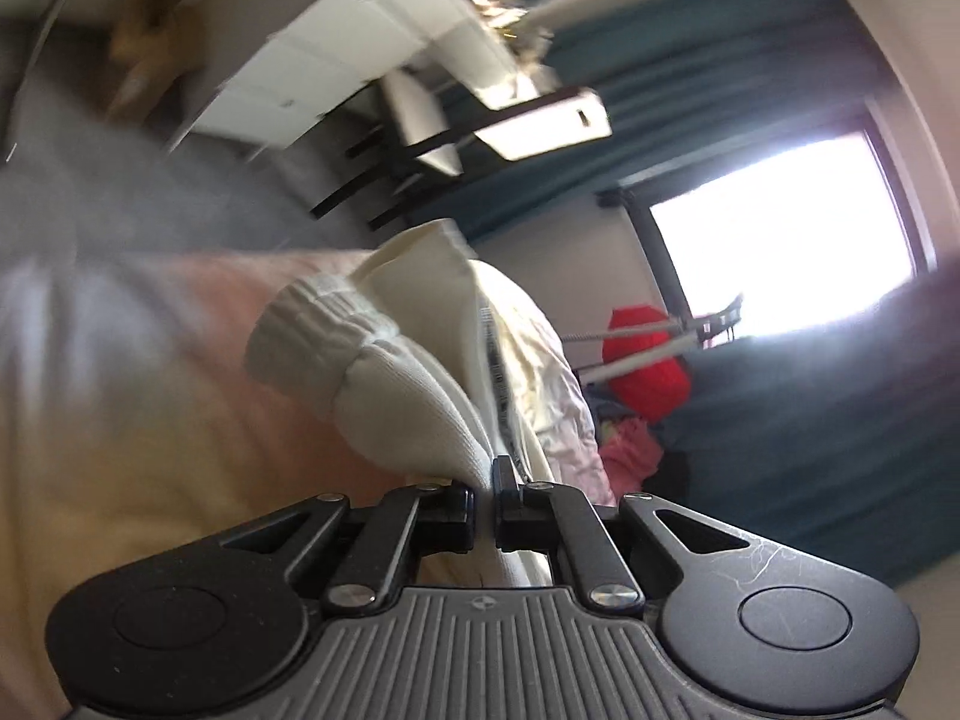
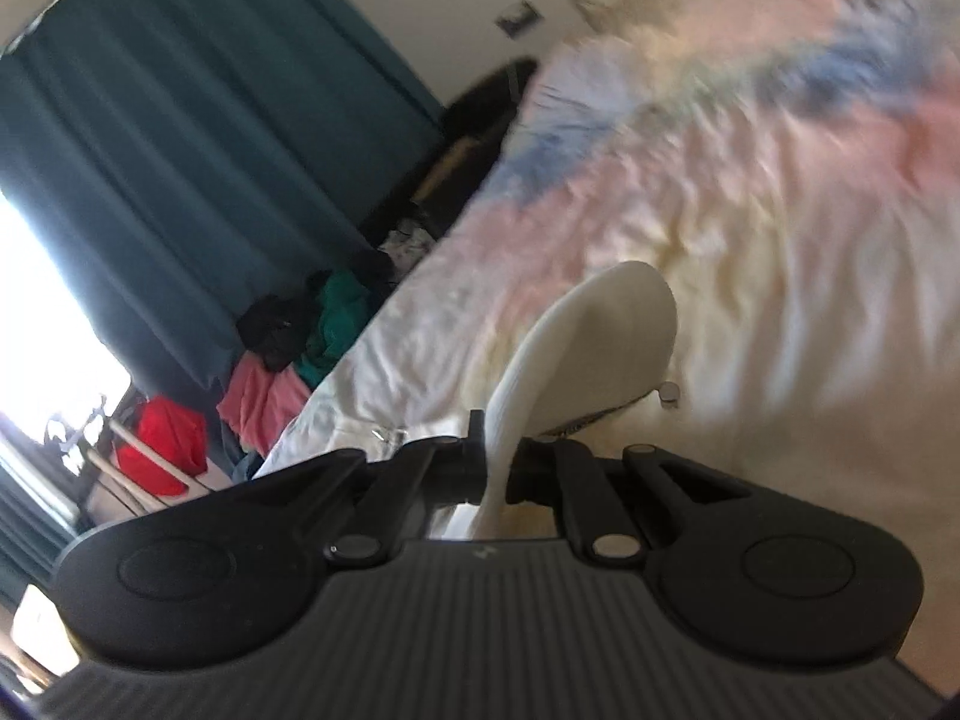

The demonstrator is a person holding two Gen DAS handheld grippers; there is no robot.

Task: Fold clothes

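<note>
1. My left gripper (image 1: 486,495) is pinching a fold of the cream garment (image 1: 384,372), jaws drawn nearly together with the cloth between them.
2. My right gripper (image 2: 495,465) is likewise clamped on the cream garment (image 2: 600,336), a band of fabric running up out of its closed jaws.
3. The garment hangs from both grips above the bed; in the left wrist view I see its ribbed elastic cuff (image 1: 312,330) bunched just ahead of the jaws.
4. Beneath it lies the pastel tie-dye bedspread (image 2: 750,192), pink, yellow and blue, blurred in both views.
5. Beside the bed, a heap of clothes (image 2: 282,360) in pink, green and black sits on the floor, with a red item (image 2: 162,444) near it.
6. Teal curtains (image 2: 198,138) flank a bright window (image 1: 780,240); a white desk (image 1: 372,60) stands beyond.
</note>
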